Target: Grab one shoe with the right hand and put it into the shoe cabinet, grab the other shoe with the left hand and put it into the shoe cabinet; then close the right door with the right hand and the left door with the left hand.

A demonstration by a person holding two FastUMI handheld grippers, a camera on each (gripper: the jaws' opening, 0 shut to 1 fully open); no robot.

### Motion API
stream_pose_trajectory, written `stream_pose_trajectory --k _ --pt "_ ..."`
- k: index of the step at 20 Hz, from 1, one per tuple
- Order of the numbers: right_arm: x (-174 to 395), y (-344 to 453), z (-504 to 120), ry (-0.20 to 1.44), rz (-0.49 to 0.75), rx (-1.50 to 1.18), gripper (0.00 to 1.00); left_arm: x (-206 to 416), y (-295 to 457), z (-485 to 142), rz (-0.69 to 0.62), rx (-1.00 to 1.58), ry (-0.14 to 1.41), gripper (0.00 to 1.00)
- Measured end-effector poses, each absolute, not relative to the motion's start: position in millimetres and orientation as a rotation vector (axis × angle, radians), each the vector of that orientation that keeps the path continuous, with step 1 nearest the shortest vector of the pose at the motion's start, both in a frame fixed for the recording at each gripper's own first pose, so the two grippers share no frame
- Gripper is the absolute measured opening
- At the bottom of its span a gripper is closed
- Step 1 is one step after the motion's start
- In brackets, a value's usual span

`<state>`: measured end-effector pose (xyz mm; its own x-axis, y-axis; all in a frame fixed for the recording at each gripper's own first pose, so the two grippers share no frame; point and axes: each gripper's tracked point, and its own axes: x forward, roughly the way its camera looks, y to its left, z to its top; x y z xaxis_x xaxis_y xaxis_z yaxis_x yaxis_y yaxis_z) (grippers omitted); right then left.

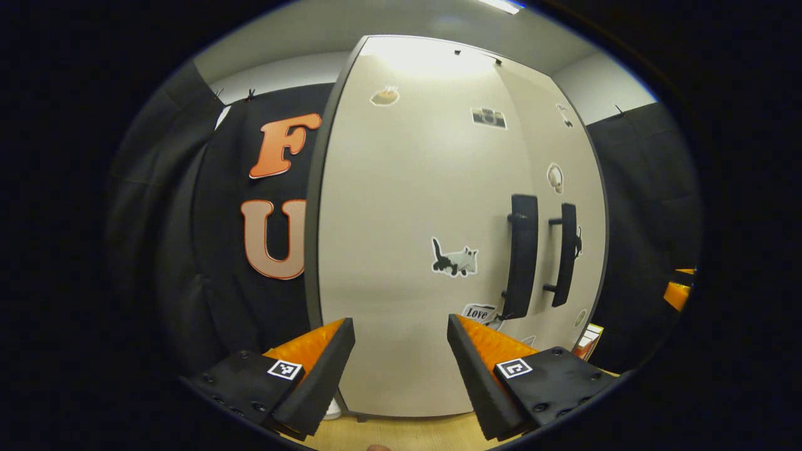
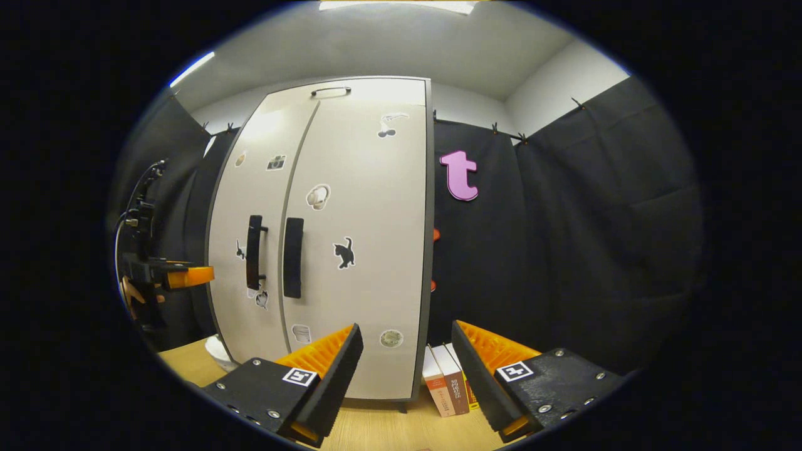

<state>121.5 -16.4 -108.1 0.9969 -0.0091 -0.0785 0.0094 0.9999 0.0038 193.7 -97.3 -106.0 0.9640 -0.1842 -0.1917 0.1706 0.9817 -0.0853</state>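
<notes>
The cabinet (image 2: 326, 238) stands upright on the wooden worktop (image 2: 376, 432) with both doors shut flush, so the shoes cannot be seen. In the right gripper view the left door (image 2: 250, 188) and the right door (image 2: 369, 250) meet at a narrow seam, with two dark vertical handles (image 2: 292, 257) side by side on either side of that seam. Small stickers are scattered over both door faces, among them a black cat (image 2: 343, 252) on the right door. In the left gripper view the same cabinet is seen close up and from its left side; the left door (image 1: 407, 250) takes up most of the front, the two handles (image 1: 522, 255) sit toward the right, and a cat sticker (image 1: 455, 259) lies just left of them. The left gripper (image 1: 401, 357) hangs in front of the left door, fingers spread wide apart with nothing between them; whether they touch the door cannot be told. The right gripper (image 2: 407, 369) sits low before the right door's lower right corner, fingers likewise spread and holding nothing. A few books (image 2: 446, 379) stand upright on the worktop just beside the cabinet's right edge. In the right gripper view the other gripper (image 2: 164, 274) shows farther off at the left, beside the cabinet's left side.
</notes>
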Motion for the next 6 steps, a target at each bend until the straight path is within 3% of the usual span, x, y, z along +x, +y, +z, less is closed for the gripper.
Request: stream_pose_trajectory --k 5,6 --pt "112 -10 -61 0.035 -0.007 -0.007 0.89 144 -32 -34 -0.118 -0.036 0.107 0.97" --pt "108 -7 -52 0.033 0.001 -0.005 0.95 134 -16 -23 -0.095 -0.025 0.087 0.96"
